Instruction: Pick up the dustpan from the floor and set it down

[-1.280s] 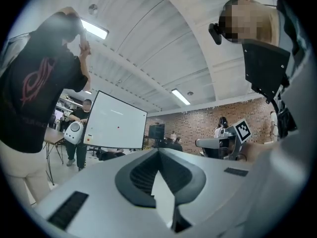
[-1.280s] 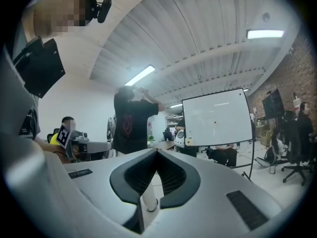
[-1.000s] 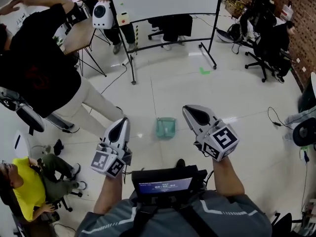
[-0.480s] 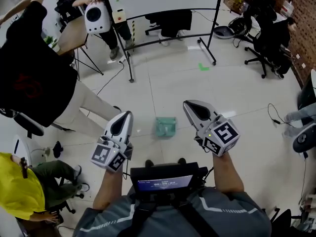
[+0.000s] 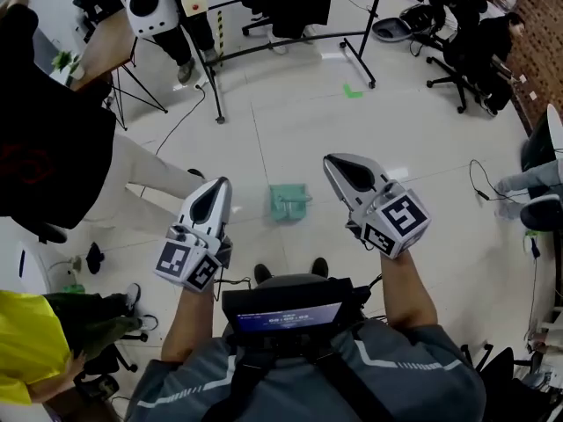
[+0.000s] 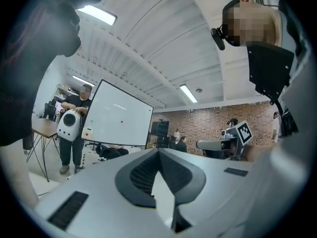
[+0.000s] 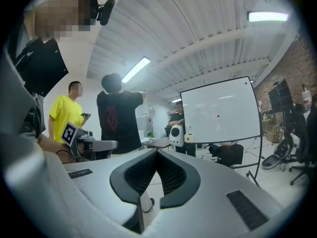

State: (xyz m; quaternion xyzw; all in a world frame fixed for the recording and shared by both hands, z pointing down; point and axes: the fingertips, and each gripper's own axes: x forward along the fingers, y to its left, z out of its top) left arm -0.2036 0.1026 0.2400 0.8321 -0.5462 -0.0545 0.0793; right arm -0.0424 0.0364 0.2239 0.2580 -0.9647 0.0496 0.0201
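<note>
Far left in the head view, at nine o'clock: a standing person in a black top (image 5: 40, 139) and pale trousers. At seven o'clock, someone in yellow (image 5: 26, 341). At nine o'clock of the dustpan, the left gripper (image 5: 217, 185), held level, jaws closed tip to tip, gripping nothing. Dead centre on the pale tiled floor (image 5: 422, 139), untouched: the green dustpan (image 5: 288, 201), lying flat between the two grippers, apart from both, just ahead of the wearer's shoes (image 5: 319, 267). At three o'clock of the dustpan, the right gripper (image 5: 334, 161), likewise level, jaws pressed together, empty. Up at twelve o'clock, a wheeled whiteboard stand (image 5: 281, 47), with a green tape mark (image 5: 353, 90) near its right foot. At two o'clock, dark office chairs (image 5: 449, 55).
</note>
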